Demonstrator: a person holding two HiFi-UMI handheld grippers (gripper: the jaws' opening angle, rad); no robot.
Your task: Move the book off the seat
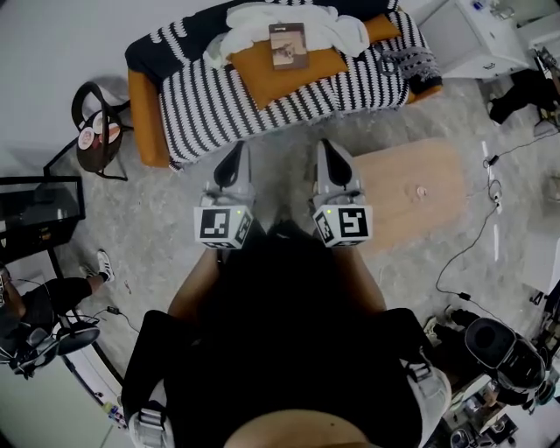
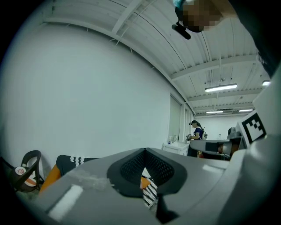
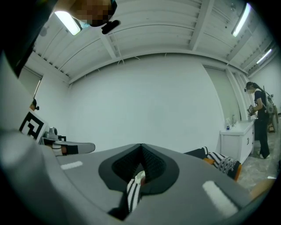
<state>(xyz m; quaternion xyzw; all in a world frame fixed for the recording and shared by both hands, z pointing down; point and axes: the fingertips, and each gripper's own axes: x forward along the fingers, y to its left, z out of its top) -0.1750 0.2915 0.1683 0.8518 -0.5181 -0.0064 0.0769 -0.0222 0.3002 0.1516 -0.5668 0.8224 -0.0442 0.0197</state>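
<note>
Orange-upholstered sofa [image 1: 144,114], draped in a black-and-white striped knitted blanket [image 1: 219,105], is the seat in question. The small brown-covered book [image 1: 288,45] lies flat on a thick orange cushion [image 1: 306,79] towards the back of the sofa, touching a rumpled white cloth [image 1: 249,26] that is heaped behind it. The left hand-held gripper [image 1: 236,150] and the right hand-held gripper [image 1: 330,147] hang side by side in front of the sofa, well short of the book and pointing level at it; each has its jaws pressed together with nothing between them, so no grasp has begun. A pale oval wooden table [image 1: 411,188] stands just in front of the sofa on the right gripper's side. The likeliest trouble is the soft cushion: a jaw has to slide under the book's edge, and the padding may give way and nudge the book back into the cloth instead. Jaws opened late or too narrowly would only shove it; a pinch that gathers cloth or cushion cover along with the book would drag those too. A hold on the top cover alone could let the pages swing open and slip out, and a step forward might knock the table.
</note>
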